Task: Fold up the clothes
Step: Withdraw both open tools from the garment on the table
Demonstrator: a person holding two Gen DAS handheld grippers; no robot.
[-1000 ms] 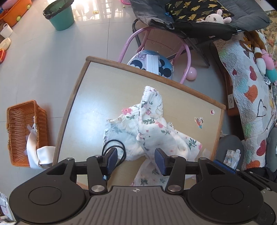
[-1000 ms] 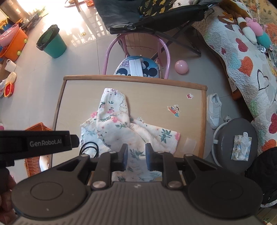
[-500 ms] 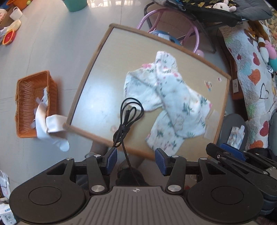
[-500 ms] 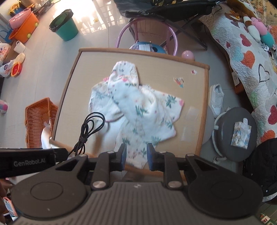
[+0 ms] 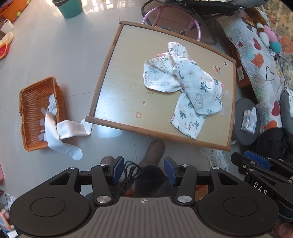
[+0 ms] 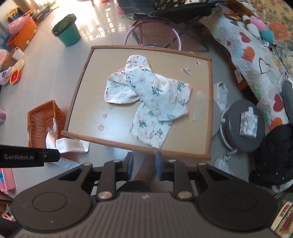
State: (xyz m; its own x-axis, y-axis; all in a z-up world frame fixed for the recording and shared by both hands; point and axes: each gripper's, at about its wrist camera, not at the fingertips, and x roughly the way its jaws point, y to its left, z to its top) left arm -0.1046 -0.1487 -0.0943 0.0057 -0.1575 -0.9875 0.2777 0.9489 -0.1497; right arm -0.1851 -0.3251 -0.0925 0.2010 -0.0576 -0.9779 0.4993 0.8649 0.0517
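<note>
Pink chair (image 6: 152, 31): seat hidden behind the tabletop (image 6: 82, 87) far edge, upper centre. White cloth (image 6: 69, 144): lower part covered by the left gripper body (lower left). Orange tub (image 5: 11, 9): cut by the upper-left edge. Sticker (image 6: 185, 71): too small to read.

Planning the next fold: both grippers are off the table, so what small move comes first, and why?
Probably bring the left gripper back over the floral garment on the table: it lies crumpled with overlapping parts, and both grippers hang empty short of the near edge.
</note>
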